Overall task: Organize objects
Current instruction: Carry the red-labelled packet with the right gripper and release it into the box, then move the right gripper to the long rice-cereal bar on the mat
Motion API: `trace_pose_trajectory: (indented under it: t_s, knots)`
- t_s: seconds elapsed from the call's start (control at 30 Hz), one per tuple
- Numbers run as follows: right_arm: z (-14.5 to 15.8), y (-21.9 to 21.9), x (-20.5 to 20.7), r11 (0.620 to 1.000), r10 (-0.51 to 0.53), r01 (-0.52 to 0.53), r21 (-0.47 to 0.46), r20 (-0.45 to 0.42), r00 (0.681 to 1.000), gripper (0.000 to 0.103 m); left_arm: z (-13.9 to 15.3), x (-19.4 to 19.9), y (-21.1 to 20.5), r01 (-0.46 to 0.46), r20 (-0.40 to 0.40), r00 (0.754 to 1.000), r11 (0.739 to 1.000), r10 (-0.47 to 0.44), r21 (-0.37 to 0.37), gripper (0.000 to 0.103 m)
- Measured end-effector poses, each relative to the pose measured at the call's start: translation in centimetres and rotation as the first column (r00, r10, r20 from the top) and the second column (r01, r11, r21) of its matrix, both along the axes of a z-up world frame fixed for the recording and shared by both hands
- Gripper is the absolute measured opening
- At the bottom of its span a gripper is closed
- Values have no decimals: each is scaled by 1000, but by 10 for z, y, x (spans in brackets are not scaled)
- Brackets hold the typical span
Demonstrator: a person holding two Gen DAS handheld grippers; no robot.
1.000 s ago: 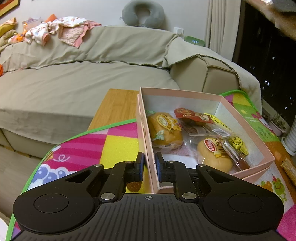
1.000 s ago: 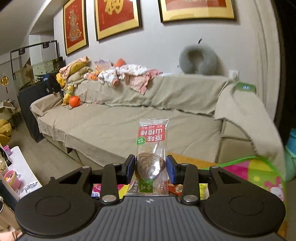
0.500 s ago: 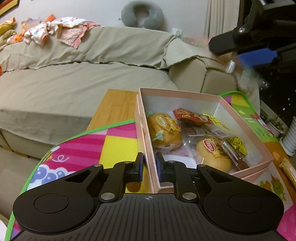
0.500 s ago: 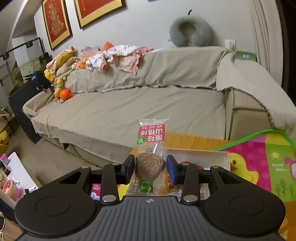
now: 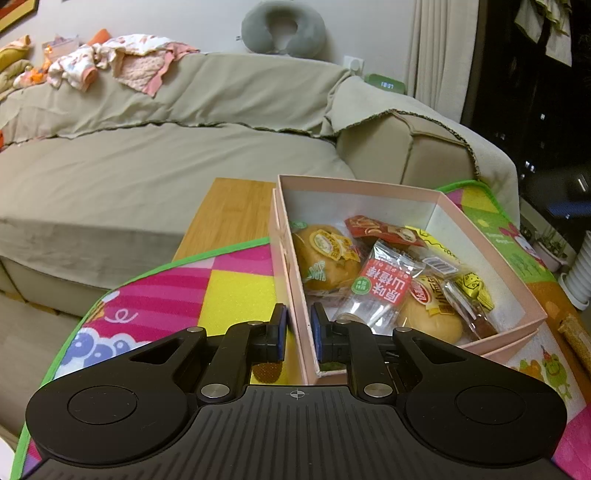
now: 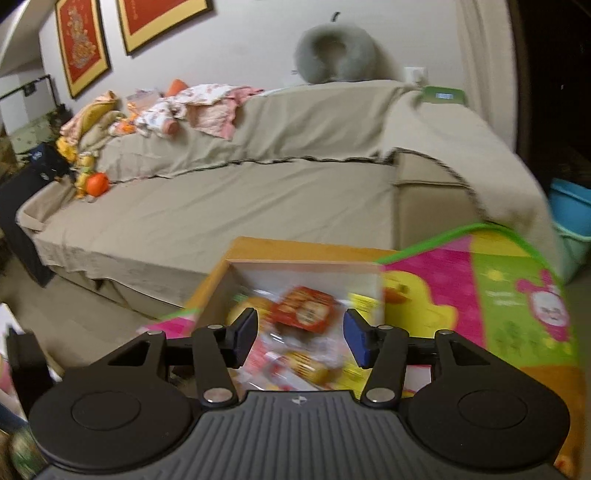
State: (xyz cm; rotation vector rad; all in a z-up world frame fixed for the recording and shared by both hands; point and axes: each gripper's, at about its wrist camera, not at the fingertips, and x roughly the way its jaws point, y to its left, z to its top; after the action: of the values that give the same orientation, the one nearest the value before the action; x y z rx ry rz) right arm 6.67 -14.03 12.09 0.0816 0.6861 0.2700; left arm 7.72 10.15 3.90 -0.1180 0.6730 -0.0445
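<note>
Two grippers worked one pink box as I steered the rig from afar. Nearest the lens, my left gripper was clenched on the box's near wall, one pad outside and one inside, steadying it on the bright play mat. My right gripper hung above the open box, its jaws opening with nothing between the pads; the view from that hand was blurred, so I could make out only a jumble of wrappers below it.

Inside the box, the clear snack packet with the red label lay loose on top of the pile, leaning across a wrapped bun and a second bun toward the near end. A red sachet sat further back, and yellow wrappers lined the right wall. I judged that packet delivered and the box well on the way to full, though bare white floor still showed at its far end.

Beyond the box's right corner, a brown stick-shaped item lay on the mat, outside the box; I took it as the likeliest piece left to gather, though I could not tell what it was. Past the mat, a strip of bare wooden table ran up to the covered sofa, where clothes were heaped along the backrest under a grey neck pillow.
</note>
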Motion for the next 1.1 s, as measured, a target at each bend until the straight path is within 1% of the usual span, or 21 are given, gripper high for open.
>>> trace_pose_trajectory:
  t_s: [0.13,0.33,0.37,0.43,0.47,0.57,0.7,0.93,1.0,1.07,1.1]
  knots:
    - [-12,-29,-16,996,-61,60,-66,-7,998,56,0,0,0,0,0,1000,1000,0,1,16]
    - [-40,-78,-43,979,-152,141,-147,-60,987,58,0,0,0,2,-1,1000,1000,-2,5,16]
    - [-44,-83,-46,974,-165,153,-164,-63,984,62,0,0,0,2,-2,1000,1000,-2,7,16]
    - [-54,-95,-55,961,-199,182,-207,-64,978,67,0,0,0,2,-2,1000,1000,-2,6,16]
    - [-59,-100,-58,957,-213,193,-218,-72,974,67,1,0,0,2,-2,1000,1000,-2,7,16]
    - [-73,-115,-67,952,-246,217,-215,-116,962,67,1,0,0,2,-2,1000,1000,-2,7,16]
    - [-89,-122,-69,947,-268,231,-222,-154,951,67,1,0,0,3,-3,1000,1000,-3,7,16]
    - [-104,-130,-61,941,-296,253,-223,-186,937,67,1,-1,1,3,-3,1000,1000,-3,8,16]
    - [-106,-132,-60,942,-296,253,-219,-194,935,65,1,-1,0,3,-3,1000,1000,-3,8,16]
    - [-108,-131,-60,946,-285,241,-218,-204,936,52,1,-1,1,3,-4,1000,1000,-3,9,16]
    - [-107,-130,-61,945,-282,236,-225,-203,938,49,1,-1,0,3,-3,1000,1000,-3,9,16]
